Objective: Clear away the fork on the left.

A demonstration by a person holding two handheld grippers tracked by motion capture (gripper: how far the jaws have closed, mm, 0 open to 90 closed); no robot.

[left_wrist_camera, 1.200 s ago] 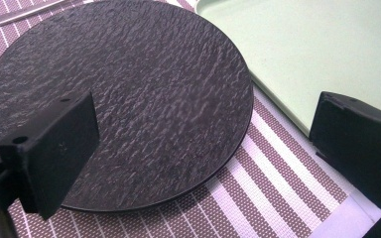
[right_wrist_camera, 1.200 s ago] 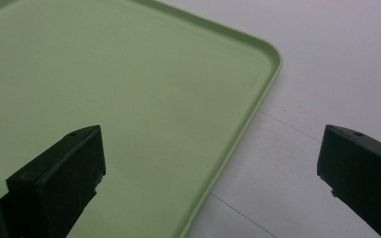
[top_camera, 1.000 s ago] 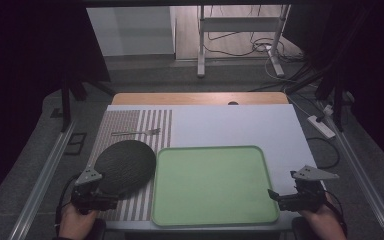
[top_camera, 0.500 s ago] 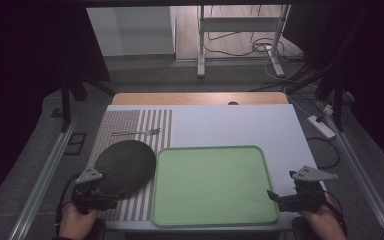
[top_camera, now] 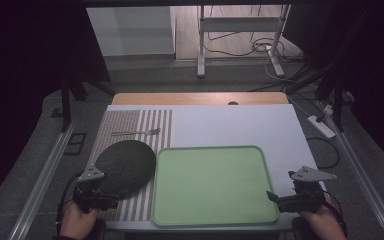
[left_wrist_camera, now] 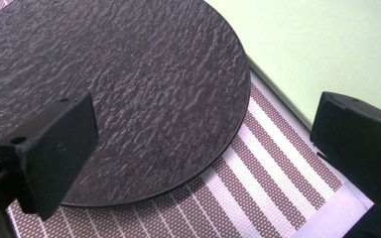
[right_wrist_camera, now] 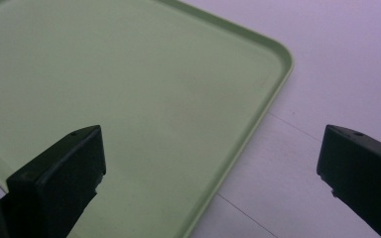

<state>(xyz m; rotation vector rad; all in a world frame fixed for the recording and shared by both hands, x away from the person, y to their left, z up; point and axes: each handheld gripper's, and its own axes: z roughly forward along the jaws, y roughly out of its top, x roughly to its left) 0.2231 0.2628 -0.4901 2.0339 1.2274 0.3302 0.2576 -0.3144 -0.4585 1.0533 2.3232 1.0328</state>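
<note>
- Plate (top_camera: 124,165) position first: the dark round plate lies flat on the striped placemat (top_camera: 130,125), at the near-left of the table, its right edge just beside the left rim of the green tray (top_camera: 260,165).
- From the left gripper (top_camera: 100,200) the plate lies straight ahead and slightly left; in the left gripper view its near rim (left_wrist_camera: 178,183) sits between the two black jaws, which stand wide apart and hold nothing.
- Being round, the plate offers no long axis, so I judge any part of the near rim would serve for a grasp.
- The left hand (top_camera: 77,220) is plainly the nearer one; the right gripper (top_camera: 280,197) hovers well apart at the tray's near-right corner, jaws spread open and empty over the tray's rim (right_wrist_camera: 258,114).
- Plate surface looks matte, charcoal-black and rough like slate, thin with a low edge.
- A fork (top_camera: 136,132) lies farther back on the placemat, clear of the plate.
</note>
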